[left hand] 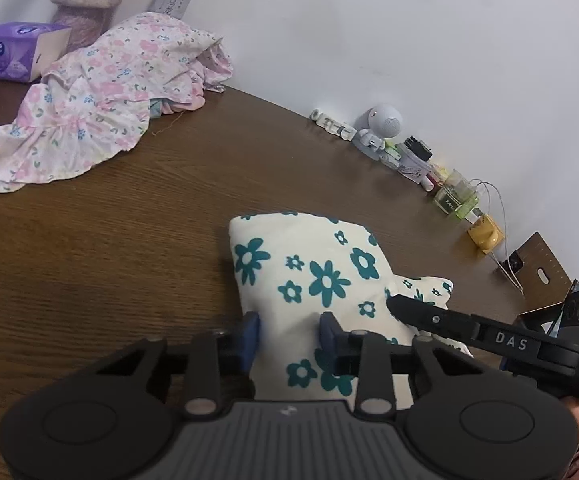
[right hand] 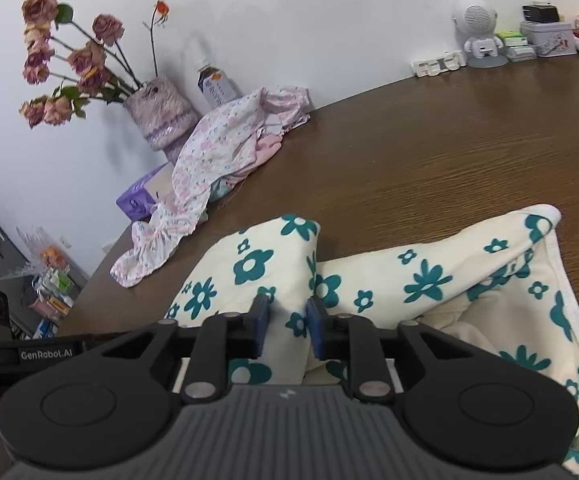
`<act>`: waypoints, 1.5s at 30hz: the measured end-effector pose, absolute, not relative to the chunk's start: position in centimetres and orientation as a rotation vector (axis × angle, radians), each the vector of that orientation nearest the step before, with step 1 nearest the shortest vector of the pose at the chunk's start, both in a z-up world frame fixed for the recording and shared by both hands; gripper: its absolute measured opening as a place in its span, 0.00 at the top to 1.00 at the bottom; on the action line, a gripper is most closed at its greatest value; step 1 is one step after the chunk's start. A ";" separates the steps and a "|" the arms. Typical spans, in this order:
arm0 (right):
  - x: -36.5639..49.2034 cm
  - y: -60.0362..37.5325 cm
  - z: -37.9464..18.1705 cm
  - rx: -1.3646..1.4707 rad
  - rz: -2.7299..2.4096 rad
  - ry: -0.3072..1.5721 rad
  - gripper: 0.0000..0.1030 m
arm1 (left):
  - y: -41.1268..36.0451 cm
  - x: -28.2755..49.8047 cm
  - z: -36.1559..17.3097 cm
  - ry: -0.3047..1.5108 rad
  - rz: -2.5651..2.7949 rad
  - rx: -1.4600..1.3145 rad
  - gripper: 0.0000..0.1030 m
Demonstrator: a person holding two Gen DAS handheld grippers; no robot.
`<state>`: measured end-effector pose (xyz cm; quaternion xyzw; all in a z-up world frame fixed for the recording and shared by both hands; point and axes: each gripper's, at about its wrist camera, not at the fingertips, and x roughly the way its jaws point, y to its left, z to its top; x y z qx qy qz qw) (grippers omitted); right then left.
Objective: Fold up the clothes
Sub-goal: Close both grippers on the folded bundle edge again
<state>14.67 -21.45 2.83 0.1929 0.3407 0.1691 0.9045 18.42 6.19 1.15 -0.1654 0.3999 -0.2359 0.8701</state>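
Cream teal-flowered garment (left hand: 313, 276) between left gripper (left hand: 289, 330) pads, right gripper (right hand: 287, 318) likewise

Cream garment with teal flower print (left hand: 313, 272), bunched and partly folded on brown wooden table, white-trimmed hem open at right, pink floral garment (left hand: 101, 96) crumpled in heap by wall, well apart
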 end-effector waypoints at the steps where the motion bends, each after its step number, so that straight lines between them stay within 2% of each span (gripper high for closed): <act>1: 14.7 -21.4 2.9 0.392 0.350 0.705 0.83 | 6.2 18.5 1.2 0.835 -0.489 -0.347 0.69; 3: 14.8 -21.5 3.0 0.385 0.353 0.705 0.78 | 6.1 18.8 1.7 0.824 -0.477 -0.319 0.58; 4: 14.8 -21.7 3.1 0.385 0.341 0.697 0.73 | 5.9 19.0 1.9 0.816 -0.471 -0.305 0.47; 5: 14.9 -21.9 3.3 0.385 0.327 0.688 0.59 | 5.7 19.2 2.2 0.806 -0.465 -0.291 0.40; 7: 15.7 -22.1 3.5 0.408 0.318 0.691 0.57 | 5.3 20.0 2.2 0.811 -0.455 -0.279 0.36; 9: 16.6 -22.3 3.6 0.432 0.311 0.696 0.60 | 4.8 20.8 2.0 0.826 -0.446 -0.278 0.39; 10: 17.1 -22.0 3.5 0.437 0.317 0.712 0.64 | 4.9 21.1 1.6 0.839 -0.448 -0.295 0.52; 11: 17.5 -21.8 3.2 0.439 0.323 0.730 0.73 | 5.0 21.3 1.2 0.852 -0.464 -0.321 0.69; 12: 17.8 -21.5 3.0 0.442 0.328 0.745 0.82 | 5.2 21.3 1.0 0.856 -0.469 -0.341 0.67; 14: 17.7 -20.9 2.8 0.430 0.325 0.746 0.84 | 5.6 21.3 1.1 0.849 -0.473 -0.355 0.68; 16: 17.5 -20.8 2.9 0.421 0.330 0.739 0.84 | 5.8 21.5 1.4 0.844 -0.467 -0.361 0.66; 17: 17.5 -20.9 2.9 0.421 0.335 0.735 0.84 | 5.9 21.8 1.6 0.841 -0.454 -0.364 0.57; 19: 17.7 -21.5 3.2 0.443 0.327 0.717 0.79 | 6.0 22.5 1.8 0.838 -0.436 -0.378 0.48; 23: 18.7 -22.3 3.6 0.477 0.293 0.699 0.76 | 5.7 24.6 1.3 0.880 -0.428 -0.414 0.46; 25: 19.4 -21.9 3.3 0.466 0.279 0.716 0.76 | 5.8 25.5 0.7 0.897 -0.418 -0.451 0.50; 26: 19.7 -21.8 3.1 0.471 0.276 0.726 0.76 | 5.8 25.7 0.6 0.893 -0.420 -0.463 0.62; 28: 19.9 -21.6 2.6 0.484 0.276 0.739 0.83 | 5.8 26.0 0.5 0.883 -0.434 -0.479 0.72; 29: 20.0 -21.5 2.4 0.492 0.280 0.743 0.89 | 5.8 26.1 0.4 0.880 -0.439 -0.478 0.72; 31: 19.9 -21.2 2.4 0.485 0.277 0.741 0.90 | 5.7 26.2 0.5 0.876 -0.445 -0.467 0.72; 33: 19.9 -21.2 2.6 0.484 0.277 0.733 0.88 | 5.8 26.3 0.7 0.874 -0.427 -0.459 0.57; 34: 19.8 -21.3 2.6 0.491 0.272 0.727 0.86 | 5.9 26.3 0.8 0.864 -0.413 -0.463 0.42; 35: 19.8 -21.5 2.6 0.499 0.265 0.720 0.79 | 6.1 26.3 0.9 0.849 -0.399 -0.471 0.42; 36: 19.8 -21.7 2.6 0.506 0.258 0.713 0.68 | 6.0 26.5 0.9 0.843 -0.395 -0.470 0.43; 37: 20.0 -21.7 2.6 0.511 0.254 0.712 0.67 | 5.9 26.7 0.9 0.842 -0.397 -0.467 0.52; 38: 20.1 -21.6 2.6 0.515 0.250 0.712 0.68 | 5.9 26.7 0.8 0.842 -0.401 -0.467 0.76; 39: 20.2 -21.6 2.5 0.519 0.247 0.711 0.72 | 5.9 26.8 0.8 0.842 -0.405 -0.468 0.85; 41: 20.7 -21.4 2.3 0.534 0.254 0.723 0.91 | 5.9 26.8 0.8 0.844 -0.414 -0.472 0.86; 42: 20.8 -21.3 2.3 0.532 0.250 0.728 0.91 | 5.9 26.9 0.8 0.844 -0.418 -0.474 0.85; 43: 20.7 -21.4 2.4 0.530 0.250 0.727 0.91 | 5.8 26.9 0.8 0.845 -0.423 -0.476 0.78; 44: 20.5 -21.5 2.6 0.528 0.252 0.724 0.89 | 6.0 26.6 0.9 0.844 -0.426 -0.475 0.62; 45: 20.3 -21.6 2.7 0.527 0.254 0.722 0.85 | 6.2 26.1 1.1 0.842 -0.429 -0.474 0.52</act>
